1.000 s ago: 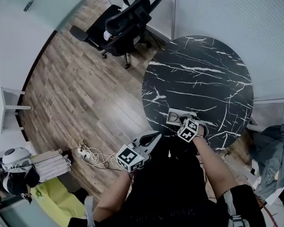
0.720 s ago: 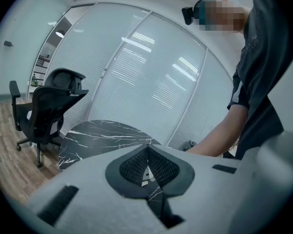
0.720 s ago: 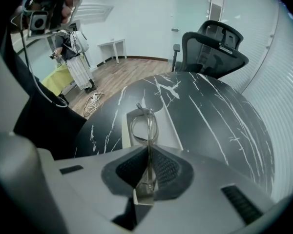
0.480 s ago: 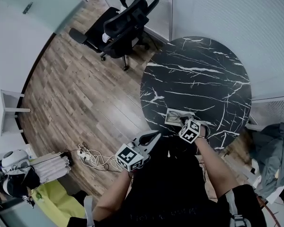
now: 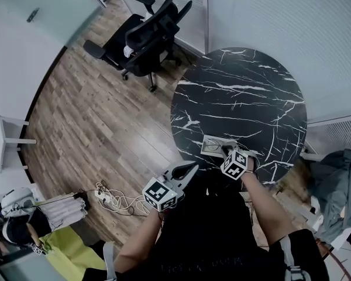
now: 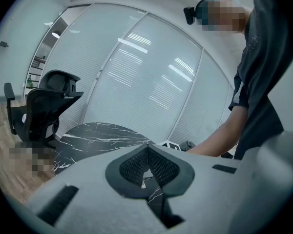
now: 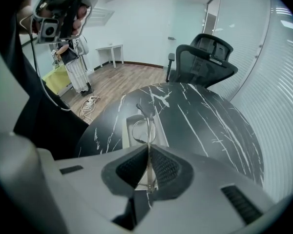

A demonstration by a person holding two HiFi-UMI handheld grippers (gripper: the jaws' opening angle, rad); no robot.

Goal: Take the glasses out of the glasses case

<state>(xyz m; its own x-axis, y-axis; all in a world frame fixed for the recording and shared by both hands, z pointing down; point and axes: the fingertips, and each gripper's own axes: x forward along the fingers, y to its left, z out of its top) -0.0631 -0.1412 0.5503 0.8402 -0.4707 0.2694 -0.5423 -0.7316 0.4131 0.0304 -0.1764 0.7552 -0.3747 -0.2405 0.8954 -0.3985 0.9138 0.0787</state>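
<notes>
Closest in, the left gripper [image 6: 147,151] hangs off the table's edge, out over the wooden floor [image 5: 105,116], pads pressed together with nothing between them. A little further on, the right gripper [image 7: 148,152] is clamped on the glasses [image 7: 142,129]: a thin wire frame with rounded, clear lenses, pinched edge-on between the ribbed pads, so the frame runs as one fine line up through the grip and one lens ring stands out ahead of the jaws. That lens sits right over the glasses case [image 7: 160,136], a pale grey case lying open at the near rim of the table; whether the frame is clear of the case or touching it, I can't tell. Each gripper carries a marker cube [image 5: 234,164] with bold black-and-white square patterns, but no lettering I can read. The case rests on a round black table [image 5: 240,92] veined with white, bare beyond it. Off to the left on the floor there's a tangle of white cables [image 5: 114,199], and to the right of the table a heap of grey clothing [image 5: 334,177]. Further back a black office chair [image 5: 143,34] stands near the table's far side, and behind it all runs a wall of pale blinds [image 5: 269,13].
</notes>
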